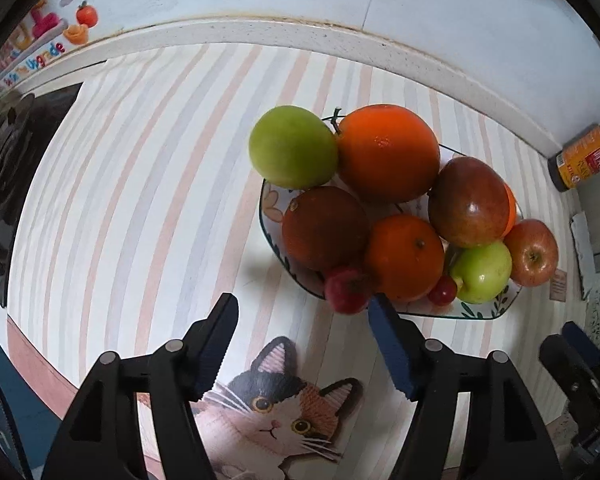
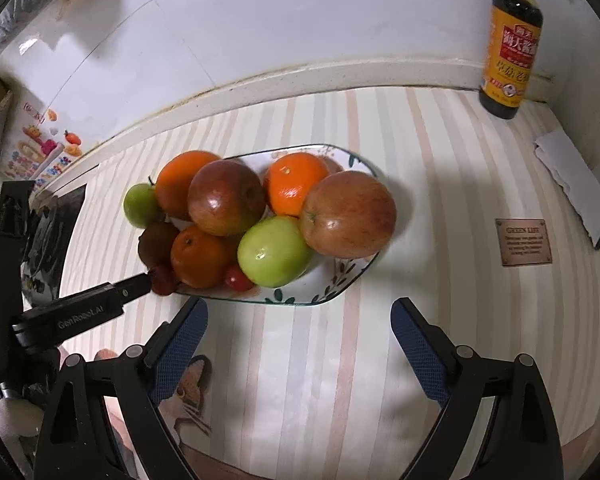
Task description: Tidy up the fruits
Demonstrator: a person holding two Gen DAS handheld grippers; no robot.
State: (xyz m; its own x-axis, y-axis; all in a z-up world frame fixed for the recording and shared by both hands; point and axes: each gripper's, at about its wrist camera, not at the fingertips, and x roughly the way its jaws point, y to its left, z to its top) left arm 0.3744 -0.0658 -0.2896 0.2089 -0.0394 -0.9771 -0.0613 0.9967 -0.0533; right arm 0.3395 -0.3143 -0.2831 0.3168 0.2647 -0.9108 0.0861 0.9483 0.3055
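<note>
A white patterned plate (image 1: pixel 488 312) (image 2: pixel 340 276) on the striped table holds a heap of fruit: oranges (image 1: pixel 388 152) (image 2: pixel 296 188), red apples (image 1: pixel 470 202) (image 2: pixel 348 214), green apples (image 1: pixel 292 146) (image 2: pixel 274 250), a brown fruit (image 1: pixel 324 226) (image 2: pixel 158 242) and small red fruits (image 1: pixel 346 290) (image 2: pixel 162 276). My left gripper (image 1: pixel 302 310) is open and empty, its right finger tip beside the small red fruit at the plate's near edge. It also shows in the right wrist view (image 2: pixel 136 286). My right gripper (image 2: pixel 300 312) is open and empty, just before the plate.
A soy sauce bottle (image 2: pixel 510 44) (image 1: pixel 584 158) stands at the back wall. A folded white cloth (image 2: pixel 576 184) and a brown label (image 2: pixel 522 242) lie right of the plate. A dark stove top (image 1: pixel 8 184) is on the left. A cat picture (image 1: pixel 276 408) is on the mat.
</note>
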